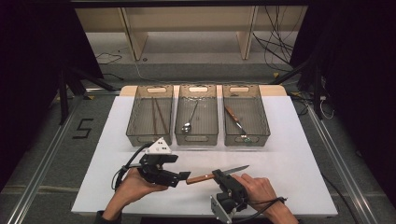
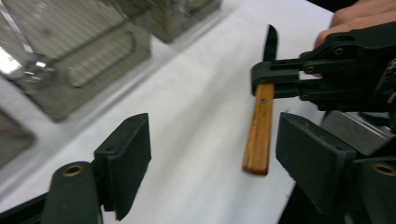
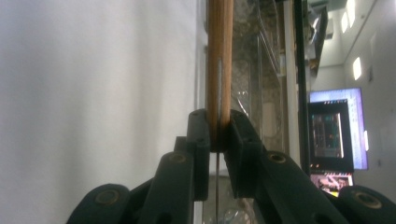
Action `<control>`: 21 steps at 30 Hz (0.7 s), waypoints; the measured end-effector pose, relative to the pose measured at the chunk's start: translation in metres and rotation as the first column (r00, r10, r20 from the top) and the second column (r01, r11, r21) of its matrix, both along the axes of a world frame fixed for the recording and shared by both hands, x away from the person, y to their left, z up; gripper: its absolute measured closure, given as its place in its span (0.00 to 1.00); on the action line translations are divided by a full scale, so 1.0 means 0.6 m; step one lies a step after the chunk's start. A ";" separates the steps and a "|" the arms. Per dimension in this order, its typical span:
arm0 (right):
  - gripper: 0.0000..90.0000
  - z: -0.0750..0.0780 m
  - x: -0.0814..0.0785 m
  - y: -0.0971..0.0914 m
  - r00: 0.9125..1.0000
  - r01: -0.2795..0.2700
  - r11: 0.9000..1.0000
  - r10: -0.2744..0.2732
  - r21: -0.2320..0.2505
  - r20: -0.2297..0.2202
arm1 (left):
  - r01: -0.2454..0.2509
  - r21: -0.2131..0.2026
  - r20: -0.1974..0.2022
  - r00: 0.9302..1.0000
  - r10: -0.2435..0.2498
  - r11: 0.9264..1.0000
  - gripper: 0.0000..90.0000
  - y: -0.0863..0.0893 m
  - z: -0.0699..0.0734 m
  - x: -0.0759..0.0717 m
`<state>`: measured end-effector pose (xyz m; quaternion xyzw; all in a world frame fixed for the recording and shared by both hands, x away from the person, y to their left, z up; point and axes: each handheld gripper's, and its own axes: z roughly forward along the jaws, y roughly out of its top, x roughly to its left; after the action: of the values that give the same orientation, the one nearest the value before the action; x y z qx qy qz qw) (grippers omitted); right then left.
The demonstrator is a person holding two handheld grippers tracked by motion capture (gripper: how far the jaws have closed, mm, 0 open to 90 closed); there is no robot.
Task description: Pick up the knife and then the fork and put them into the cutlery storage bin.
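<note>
Low in the centre of the high view, our right gripper (image 1: 218, 175) alone pinches the knife (image 1: 217, 174) where handle meets blade, above the white table (image 1: 289, 154). Our left gripper (image 1: 183, 177) stands spread around the handle's end without touching. With so narrow a pinch, we judge the knife could pivot or slip and drop short of the bins (image 1: 246, 138).

table (image 1: 289, 140): white top, wood edge peeking out at the back | sitting on it: three smoky clear bins in a row near the far edge, left bin (image 1: 150, 115), middle bin (image 1: 197, 114), right bin (image 1: 245, 115), just beside each other | front half pretty much bare white
</note>
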<state>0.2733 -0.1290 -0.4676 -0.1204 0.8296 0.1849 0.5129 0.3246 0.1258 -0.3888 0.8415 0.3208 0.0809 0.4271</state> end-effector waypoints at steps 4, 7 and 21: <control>0.90 0.016 0.014 -0.015 0.999 0.049 0.999 -0.049 0.019 -0.013 | -0.036 -0.032 0.033 0.999 0.037 0.999 0.26 0.013 0.004 -0.001; 0.90 0.033 0.027 -0.028 0.997 0.075 0.996 -0.072 0.054 -0.041 | -0.049 -0.052 0.056 0.997 0.052 0.997 0.25 0.022 -0.001 0.000; 0.90 0.129 0.127 -0.081 0.867 0.343 0.884 -0.167 0.318 -0.470 | -0.066 -0.119 0.114 0.990 0.079 0.991 0.23 0.045 -0.060 -0.002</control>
<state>0.3496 -0.1774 -0.3905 0.1413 0.8763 0.2979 0.3514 0.3235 0.1528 -0.4246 0.7971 0.3296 0.1274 0.4897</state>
